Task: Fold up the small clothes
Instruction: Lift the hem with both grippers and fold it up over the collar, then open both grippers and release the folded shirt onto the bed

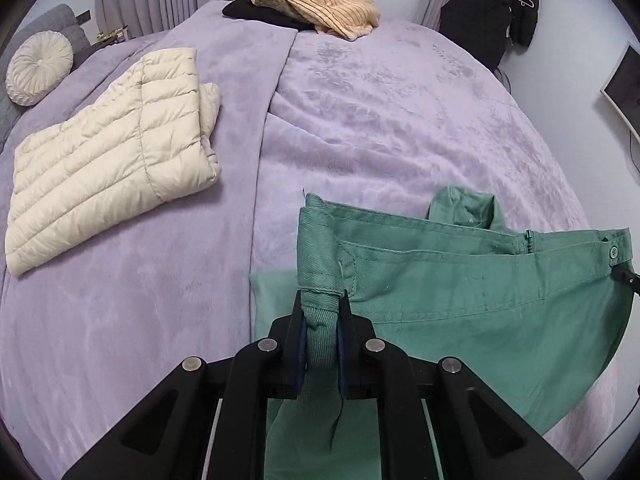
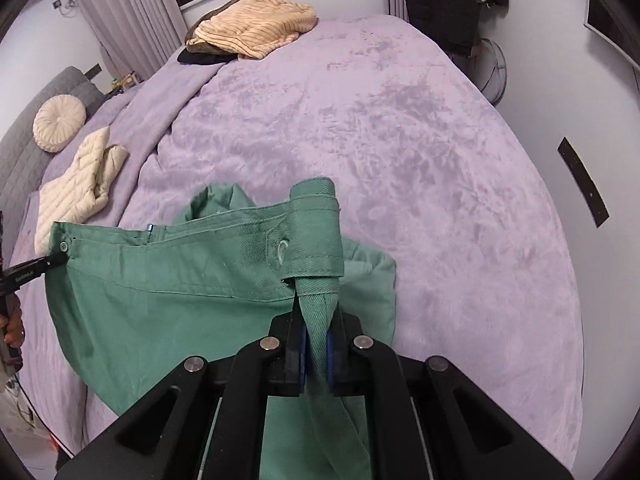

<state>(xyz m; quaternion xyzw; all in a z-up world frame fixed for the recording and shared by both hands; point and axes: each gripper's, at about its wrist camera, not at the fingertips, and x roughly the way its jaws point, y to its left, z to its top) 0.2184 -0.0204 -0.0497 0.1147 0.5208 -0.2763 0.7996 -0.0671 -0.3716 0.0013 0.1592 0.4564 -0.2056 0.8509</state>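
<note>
Left wrist view. Our left tongs (image 1: 322,300) are pinching one end of the waistband of the green trousers (image 1: 460,280), which hang lifted just above the near part of the bed (image 1: 380,120). Well beyond the trousers, on the bed's left side, lies a folded cream puffer jacket (image 1: 112,152); at its far edge, a tan ribbed garment (image 1: 320,4) on something black. Risk, as we judge it: each grip is a narrow bunched pinch, so stretching the band taut may pull it free.

Right wrist view. Our right tongs (image 2: 318,312) are pinching the other waistband end, by the buttonhole. The legs trail below the trousers and may fold crooked. Writing: small lettering on the other tongs' finger, at the trousers' left, unreadable.
</note>
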